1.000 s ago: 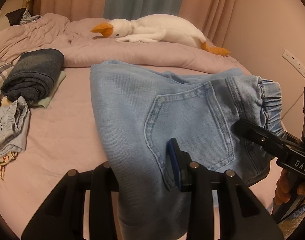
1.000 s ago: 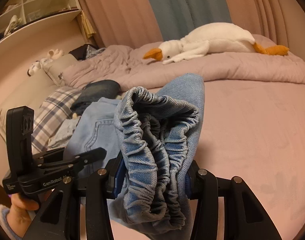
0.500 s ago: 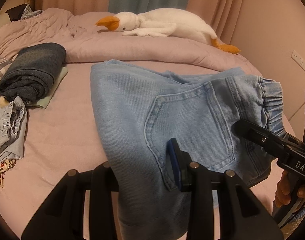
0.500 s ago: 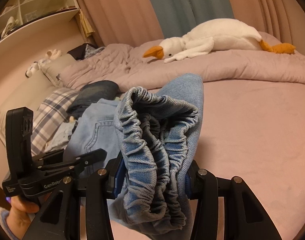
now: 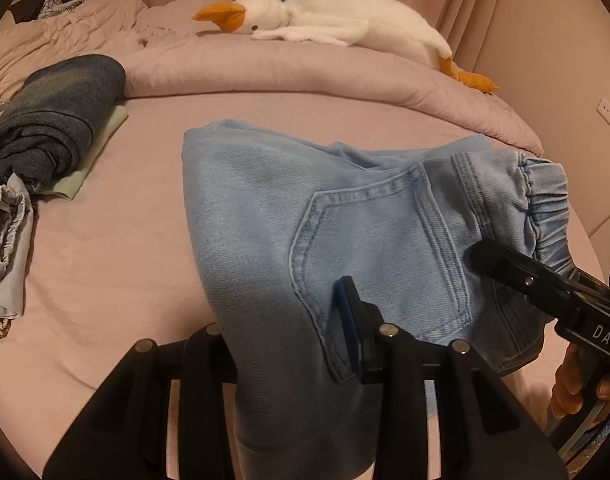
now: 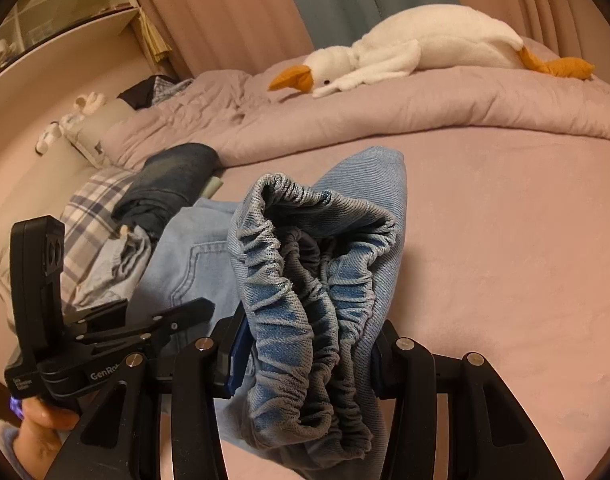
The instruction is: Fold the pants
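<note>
Pants (image 5: 345,216), light denim and already doubled, hang over the bed (image 5: 117,248), long axis running nine to three. Left gripper (image 5: 289,344) jaws clamp the pocket side; right gripper (image 6: 305,356) jaws clamp the bunched elastic waistband at three o'clock.

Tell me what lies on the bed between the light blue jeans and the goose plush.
Bare pink sheet, then the rolled duvet that the goose plush rests on; the left wrist view shows it beyond the light blue jeans.
</note>
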Motion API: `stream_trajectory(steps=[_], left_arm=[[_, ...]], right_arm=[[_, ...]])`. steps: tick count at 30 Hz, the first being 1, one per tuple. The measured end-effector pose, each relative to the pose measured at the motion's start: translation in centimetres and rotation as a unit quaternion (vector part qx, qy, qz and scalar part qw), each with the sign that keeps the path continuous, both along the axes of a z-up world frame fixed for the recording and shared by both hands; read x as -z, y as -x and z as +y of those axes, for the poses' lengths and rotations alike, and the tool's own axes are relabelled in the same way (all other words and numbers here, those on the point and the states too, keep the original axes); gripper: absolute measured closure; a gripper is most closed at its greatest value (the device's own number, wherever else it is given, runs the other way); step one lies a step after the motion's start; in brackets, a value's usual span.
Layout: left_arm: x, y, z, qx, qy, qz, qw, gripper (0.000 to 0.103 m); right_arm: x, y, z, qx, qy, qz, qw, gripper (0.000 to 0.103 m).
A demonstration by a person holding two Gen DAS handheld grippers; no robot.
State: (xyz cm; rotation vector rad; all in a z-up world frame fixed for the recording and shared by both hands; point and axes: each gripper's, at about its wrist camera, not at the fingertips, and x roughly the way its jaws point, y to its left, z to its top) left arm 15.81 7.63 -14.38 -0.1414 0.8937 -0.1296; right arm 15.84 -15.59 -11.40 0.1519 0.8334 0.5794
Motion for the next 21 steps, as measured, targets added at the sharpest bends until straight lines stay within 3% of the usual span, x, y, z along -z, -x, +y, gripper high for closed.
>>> stream_trajectory(steps=[21], left_arm=[[2.4, -1.7, -0.2, -0.002, 0.002, 0.031, 0.9995, 0.067]], right_arm=[[2.3, -2.2, 0.5, 0.007, 0.010, 0.036, 0.999, 0.055]])
